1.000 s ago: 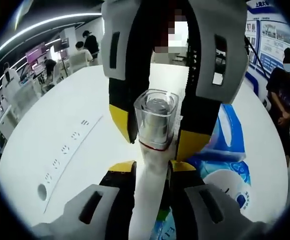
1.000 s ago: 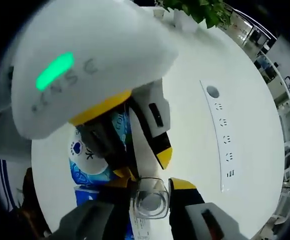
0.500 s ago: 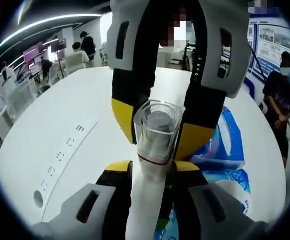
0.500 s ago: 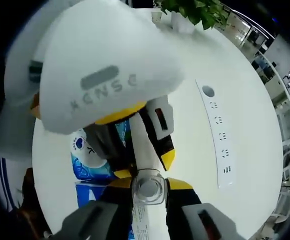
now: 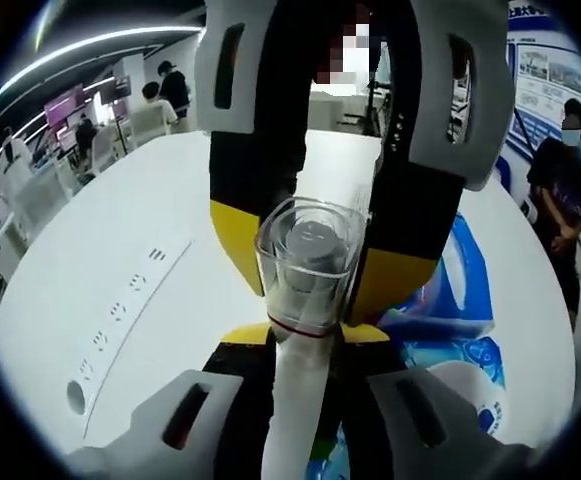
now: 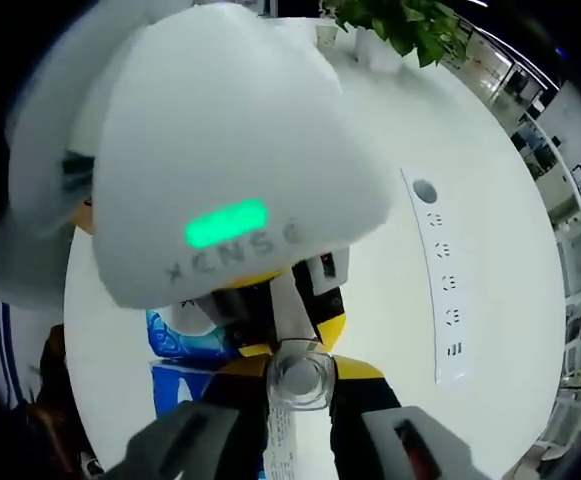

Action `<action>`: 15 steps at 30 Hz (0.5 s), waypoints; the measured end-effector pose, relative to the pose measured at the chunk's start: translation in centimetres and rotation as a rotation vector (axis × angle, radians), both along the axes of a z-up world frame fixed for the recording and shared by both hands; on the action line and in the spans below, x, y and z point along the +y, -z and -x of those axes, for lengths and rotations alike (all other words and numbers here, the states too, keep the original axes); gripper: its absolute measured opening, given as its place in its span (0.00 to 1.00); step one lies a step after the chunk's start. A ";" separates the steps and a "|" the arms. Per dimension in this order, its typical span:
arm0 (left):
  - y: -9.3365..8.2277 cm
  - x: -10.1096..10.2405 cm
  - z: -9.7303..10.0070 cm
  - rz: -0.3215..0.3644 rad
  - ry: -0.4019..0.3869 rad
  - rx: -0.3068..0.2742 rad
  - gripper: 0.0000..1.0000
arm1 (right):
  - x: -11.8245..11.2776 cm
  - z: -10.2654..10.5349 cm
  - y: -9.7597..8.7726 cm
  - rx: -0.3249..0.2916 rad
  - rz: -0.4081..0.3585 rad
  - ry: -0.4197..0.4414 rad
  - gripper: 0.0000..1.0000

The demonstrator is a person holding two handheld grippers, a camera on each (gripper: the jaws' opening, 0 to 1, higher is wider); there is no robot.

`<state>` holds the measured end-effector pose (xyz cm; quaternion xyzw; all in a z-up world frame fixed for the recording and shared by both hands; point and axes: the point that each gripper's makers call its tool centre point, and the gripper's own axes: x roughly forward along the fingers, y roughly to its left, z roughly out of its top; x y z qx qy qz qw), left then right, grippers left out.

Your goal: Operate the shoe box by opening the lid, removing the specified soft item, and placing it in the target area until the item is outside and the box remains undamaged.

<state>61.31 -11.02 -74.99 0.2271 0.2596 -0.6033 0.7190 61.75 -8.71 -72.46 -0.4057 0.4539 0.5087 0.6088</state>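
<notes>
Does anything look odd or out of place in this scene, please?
Yes: both tongs grip one white tube with a clear cap, left tongs on its body, right tongs at the cap. No shoe box shows.

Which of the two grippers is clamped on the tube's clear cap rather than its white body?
The right gripper holds the clear cap; the left gripper pinches the white body.
</notes>
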 end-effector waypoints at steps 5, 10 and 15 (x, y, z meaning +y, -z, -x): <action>0.0 0.4 0.1 -0.010 -0.022 0.003 0.22 | 0.2 0.2 0.1 -0.002 0.005 -0.014 0.18; -0.1 0.6 0.3 -0.009 -0.043 0.004 0.22 | 0.6 1.2 0.0 -0.009 0.009 -0.022 0.18; 0.0 0.6 0.2 -0.014 -0.040 -0.001 0.22 | 1.1 2.2 -0.3 -0.009 0.014 -0.029 0.21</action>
